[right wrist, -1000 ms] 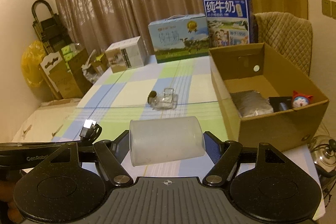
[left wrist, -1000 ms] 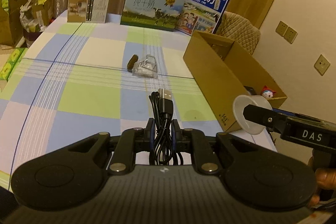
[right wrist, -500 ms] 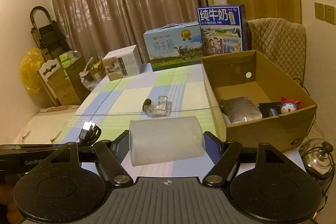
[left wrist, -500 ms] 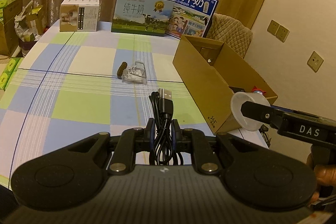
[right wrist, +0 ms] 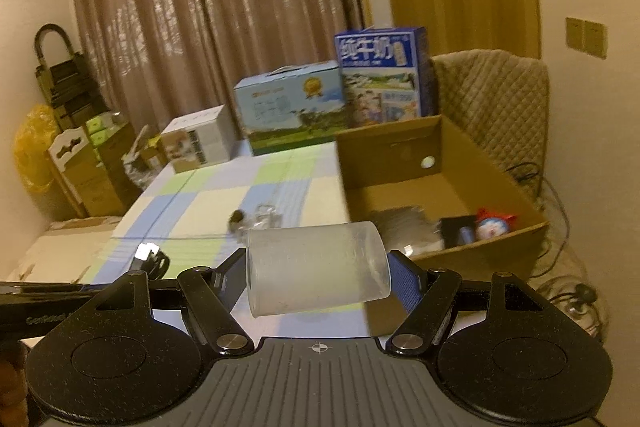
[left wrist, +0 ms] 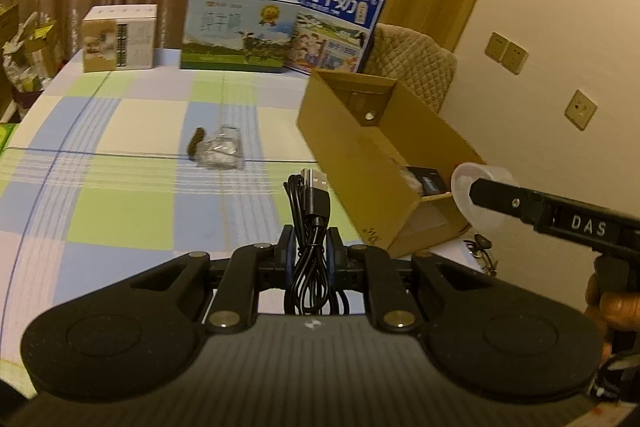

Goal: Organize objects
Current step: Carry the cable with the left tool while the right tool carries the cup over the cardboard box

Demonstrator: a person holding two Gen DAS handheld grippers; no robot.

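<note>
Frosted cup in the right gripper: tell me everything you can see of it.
The cup is frosted, translucent, plastic-looking, plain and cylindrical. It lies on its side, the right gripper shut on it, blue pads pressing both ends. It looks empty. It hangs above the checkered table edge, just short of the cardboard box. From the left wrist view its round end faces the camera.

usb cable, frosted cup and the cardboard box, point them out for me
usb cable [left wrist: 310, 223]: left wrist view, on the bundled black loops above the gripper.
frosted cup [right wrist: 316, 273]: right wrist view, middle of its side wall.
cardboard box [right wrist: 472, 261]: right wrist view, on the near wall.
</note>
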